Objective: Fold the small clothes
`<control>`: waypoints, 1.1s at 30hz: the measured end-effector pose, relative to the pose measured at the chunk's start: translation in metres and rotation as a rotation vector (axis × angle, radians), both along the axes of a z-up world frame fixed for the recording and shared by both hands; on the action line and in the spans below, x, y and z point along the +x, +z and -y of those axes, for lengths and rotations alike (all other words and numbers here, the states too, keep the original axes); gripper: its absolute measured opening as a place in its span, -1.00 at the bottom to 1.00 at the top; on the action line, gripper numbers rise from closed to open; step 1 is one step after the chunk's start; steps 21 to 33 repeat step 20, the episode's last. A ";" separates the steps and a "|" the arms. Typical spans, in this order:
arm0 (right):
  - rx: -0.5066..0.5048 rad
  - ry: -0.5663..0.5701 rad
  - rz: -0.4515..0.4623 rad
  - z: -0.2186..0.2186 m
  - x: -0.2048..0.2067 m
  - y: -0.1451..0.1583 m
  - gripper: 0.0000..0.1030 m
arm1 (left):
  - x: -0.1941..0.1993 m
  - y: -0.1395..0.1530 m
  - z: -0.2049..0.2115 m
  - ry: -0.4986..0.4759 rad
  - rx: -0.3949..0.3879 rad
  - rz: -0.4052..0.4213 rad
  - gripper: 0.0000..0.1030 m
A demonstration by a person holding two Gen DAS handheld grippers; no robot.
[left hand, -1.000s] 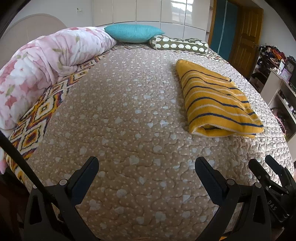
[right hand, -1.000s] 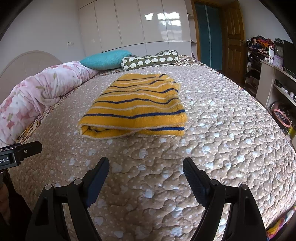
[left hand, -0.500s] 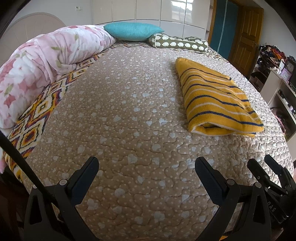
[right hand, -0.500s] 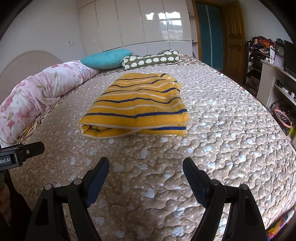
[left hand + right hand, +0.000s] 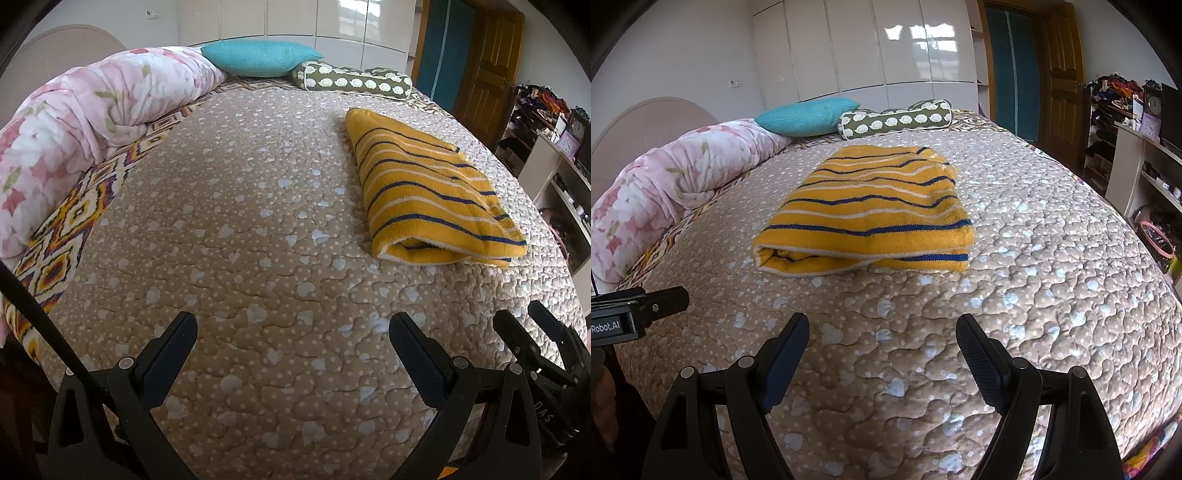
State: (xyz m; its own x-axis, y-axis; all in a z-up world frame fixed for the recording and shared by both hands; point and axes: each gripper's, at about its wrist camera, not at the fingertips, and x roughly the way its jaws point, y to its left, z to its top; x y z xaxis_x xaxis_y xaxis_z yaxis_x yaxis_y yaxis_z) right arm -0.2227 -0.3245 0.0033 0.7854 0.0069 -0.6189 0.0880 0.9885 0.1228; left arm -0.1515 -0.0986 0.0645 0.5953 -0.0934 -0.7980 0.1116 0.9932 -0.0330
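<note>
A yellow garment with blue and white stripes (image 5: pixel 868 214) lies folded in a flat rectangle on the beige quilted bed (image 5: pixel 923 332). It also shows in the left wrist view (image 5: pixel 428 192), to the right. My left gripper (image 5: pixel 291 343) is open and empty over bare quilt, left of the garment. My right gripper (image 5: pixel 882 339) is open and empty, a short way in front of the garment's near edge. The right gripper's fingers (image 5: pixel 517 343) show at the lower right of the left wrist view. The left gripper's body (image 5: pixel 631 314) shows at the left edge of the right wrist view.
A rolled pink floral duvet (image 5: pixel 85 125) lies along the bed's left side. A teal pillow (image 5: pixel 258 59) and a green patterned bolster (image 5: pixel 354 79) sit at the far end. Shelves with clutter (image 5: pixel 1137 155) and a wooden door (image 5: pixel 1060 74) stand to the right.
Both grippers stay open and empty. The views have shifted slightly; the garment appears a little higher and farther in both, and it has not moved on the bed.
</note>
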 end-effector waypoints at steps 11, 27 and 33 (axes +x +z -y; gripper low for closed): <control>-0.021 0.026 0.015 -0.010 0.023 0.014 0.66 | 0.008 -0.008 0.005 -0.026 -0.012 -0.012 1.00; -0.035 0.062 0.011 -0.024 0.035 0.016 0.66 | 0.016 -0.011 0.005 -0.047 -0.030 -0.006 1.00; -0.035 0.062 0.011 -0.024 0.035 0.016 0.66 | 0.016 -0.011 0.005 -0.047 -0.030 -0.006 1.00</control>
